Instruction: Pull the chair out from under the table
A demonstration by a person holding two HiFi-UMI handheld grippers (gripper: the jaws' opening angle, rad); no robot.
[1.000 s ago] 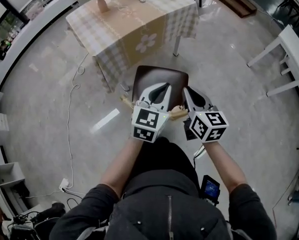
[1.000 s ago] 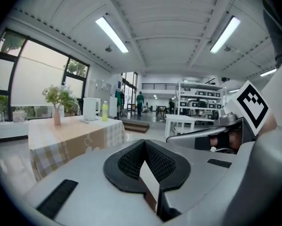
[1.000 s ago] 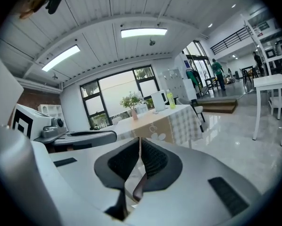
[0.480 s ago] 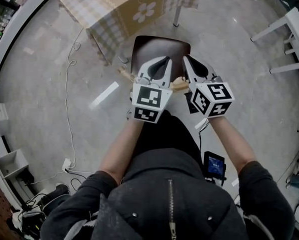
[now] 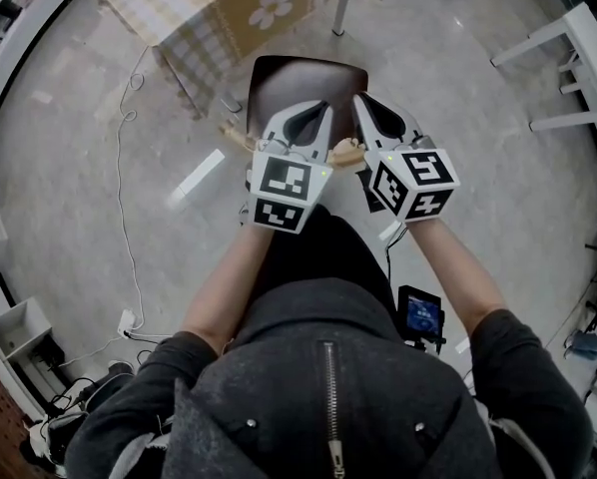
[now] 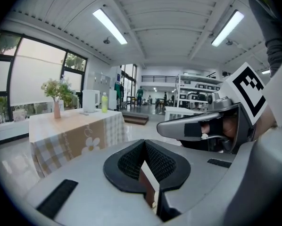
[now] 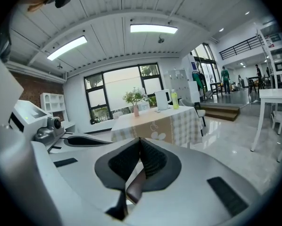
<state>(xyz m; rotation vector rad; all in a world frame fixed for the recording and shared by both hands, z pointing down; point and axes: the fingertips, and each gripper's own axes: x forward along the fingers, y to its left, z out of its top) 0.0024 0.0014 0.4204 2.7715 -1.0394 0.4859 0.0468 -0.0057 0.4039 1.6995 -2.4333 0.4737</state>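
Note:
The chair (image 5: 308,80) has a dark brown seat and a wooden back rail (image 5: 236,135). It stands on the floor just in front of the checked-cloth table (image 5: 204,3), its seat out from under the cloth. My left gripper (image 5: 316,111) and right gripper (image 5: 364,102) sit side by side over the back rail, both pointing toward the table. In the left gripper view the gripper (image 6: 145,149) is shut on the brown rail's edge (image 6: 148,185). The right gripper view shows the same: the gripper (image 7: 140,146) is shut on the rail (image 7: 135,187).
A white table (image 5: 578,58) stands at the right. A white cable (image 5: 119,168) runs across the floor on the left, toward a low white shelf (image 5: 14,332). On the checked table stand a flower vase (image 6: 56,98), a kettle (image 6: 89,100) and a green bottle (image 6: 103,102).
Both grippers keep their hold on the chair's back rail. The table has slid toward the top edge of the head view. The left gripper has sunk slightly.

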